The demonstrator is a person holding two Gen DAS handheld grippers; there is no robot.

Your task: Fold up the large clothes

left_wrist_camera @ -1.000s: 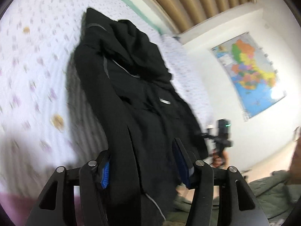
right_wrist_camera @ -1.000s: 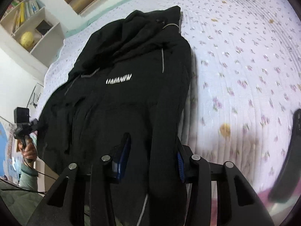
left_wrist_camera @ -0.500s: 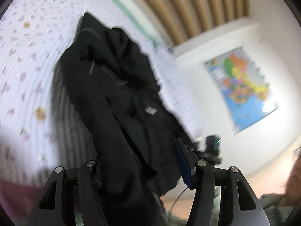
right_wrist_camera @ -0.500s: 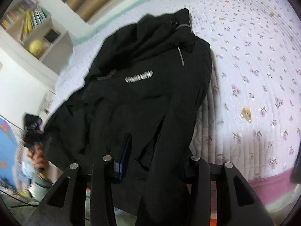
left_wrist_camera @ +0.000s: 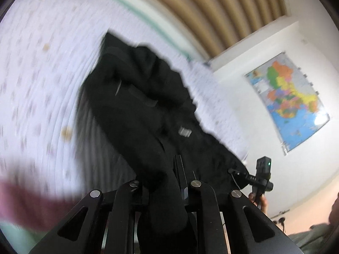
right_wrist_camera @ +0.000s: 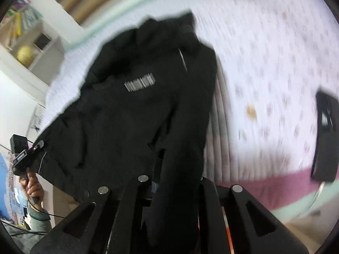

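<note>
A large black hooded jacket [left_wrist_camera: 137,105] lies on the bed, hood at the far end, a white logo on its chest; it also shows in the right wrist view [right_wrist_camera: 131,110]. My left gripper [left_wrist_camera: 163,182] is shut on a sleeve of the jacket, which bunches between the fingers. My right gripper [right_wrist_camera: 178,173] is shut on a sleeve too, which hangs down between its fingers. Both views are blurred by motion.
The bed has a white floral quilt [left_wrist_camera: 38,80] with a pink edge [right_wrist_camera: 264,186]. A person at the bed's side holds a black camera on a handle [left_wrist_camera: 261,175], also in the right wrist view [right_wrist_camera: 20,154]. A map [left_wrist_camera: 286,101] hangs on the wall. The left gripper's body [right_wrist_camera: 325,135] shows at the right.
Both grippers have closed on the jacket's sleeve fabric, having been open around it a second ago. The jacket has shifted and the views now swing.
</note>
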